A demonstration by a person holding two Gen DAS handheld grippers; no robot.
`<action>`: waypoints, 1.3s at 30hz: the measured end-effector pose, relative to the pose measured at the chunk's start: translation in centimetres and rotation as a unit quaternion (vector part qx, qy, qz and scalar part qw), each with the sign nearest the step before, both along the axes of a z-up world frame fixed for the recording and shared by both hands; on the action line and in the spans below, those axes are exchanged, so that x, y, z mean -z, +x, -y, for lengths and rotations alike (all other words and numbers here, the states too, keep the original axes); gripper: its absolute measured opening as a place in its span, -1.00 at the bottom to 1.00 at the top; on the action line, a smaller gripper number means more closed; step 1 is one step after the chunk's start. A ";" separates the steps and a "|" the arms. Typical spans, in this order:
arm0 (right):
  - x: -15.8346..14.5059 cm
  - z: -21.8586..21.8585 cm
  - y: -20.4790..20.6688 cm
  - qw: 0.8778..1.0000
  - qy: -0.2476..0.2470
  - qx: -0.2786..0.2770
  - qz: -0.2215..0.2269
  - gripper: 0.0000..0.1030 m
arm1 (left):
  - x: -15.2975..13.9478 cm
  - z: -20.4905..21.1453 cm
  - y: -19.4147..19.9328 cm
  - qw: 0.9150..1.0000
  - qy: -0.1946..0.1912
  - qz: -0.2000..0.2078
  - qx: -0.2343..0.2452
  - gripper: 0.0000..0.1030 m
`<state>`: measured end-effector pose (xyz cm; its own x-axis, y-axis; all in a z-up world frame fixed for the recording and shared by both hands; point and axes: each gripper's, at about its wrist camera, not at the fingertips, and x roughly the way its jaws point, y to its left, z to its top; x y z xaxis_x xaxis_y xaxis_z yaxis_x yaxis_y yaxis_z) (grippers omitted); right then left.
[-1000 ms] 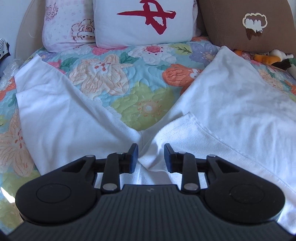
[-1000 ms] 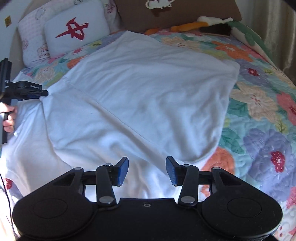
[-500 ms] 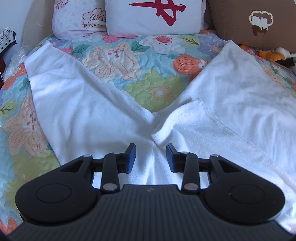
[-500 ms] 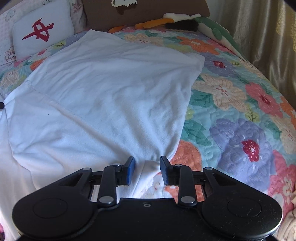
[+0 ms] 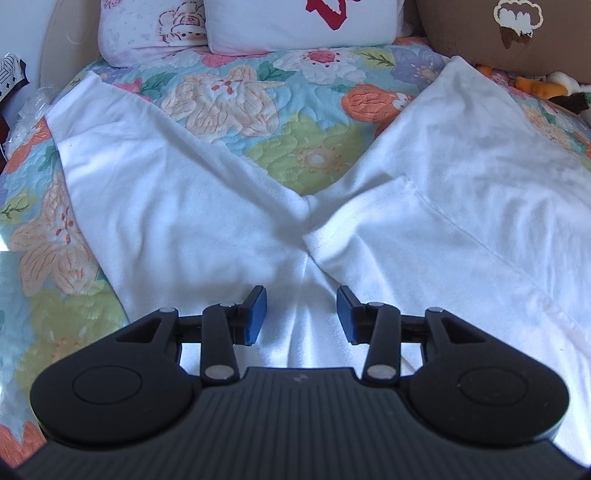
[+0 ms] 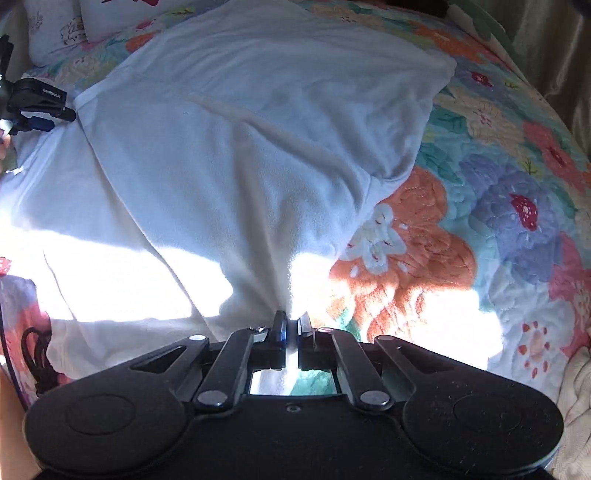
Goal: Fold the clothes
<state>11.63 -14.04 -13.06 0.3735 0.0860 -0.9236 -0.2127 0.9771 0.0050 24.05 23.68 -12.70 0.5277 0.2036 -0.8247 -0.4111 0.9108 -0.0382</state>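
White trousers point(image 5: 207, 206), legs splayed toward pillows point(image 5: 295, 22); right tongs point(image 6: 291, 328) pinching hem, left tongs point(image 5: 301, 314) spread.

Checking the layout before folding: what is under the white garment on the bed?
The white garment lies on a floral quilt, visible between and beside its two spread parts. Whatever lies beneath the cloth itself is covered.

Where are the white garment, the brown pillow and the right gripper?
white garment point(image 5: 184, 206): left wrist view, on its left spread panel.
brown pillow point(image 5: 480, 37): left wrist view, on its brown front.
right gripper point(image 6: 291, 326): right wrist view, between its fingertips, shut on the white garment's edge.
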 end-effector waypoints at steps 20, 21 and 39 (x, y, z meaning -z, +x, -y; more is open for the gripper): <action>-9.1 -15.4 6.3 0.954 0.206 -0.177 0.123 0.00 | -4.1 -11.8 -6.7 0.983 -0.088 0.003 -0.162 0.01; -9.2 -17.3 6.8 0.951 0.206 -0.196 0.124 0.04 | -4.4 -12.6 -6.5 0.982 -0.090 0.006 -0.165 0.01; -1.3 -24.7 15.0 0.961 0.209 -0.177 0.047 0.12 | 1.7 -21.2 -3.2 0.953 -0.162 0.155 -0.205 0.01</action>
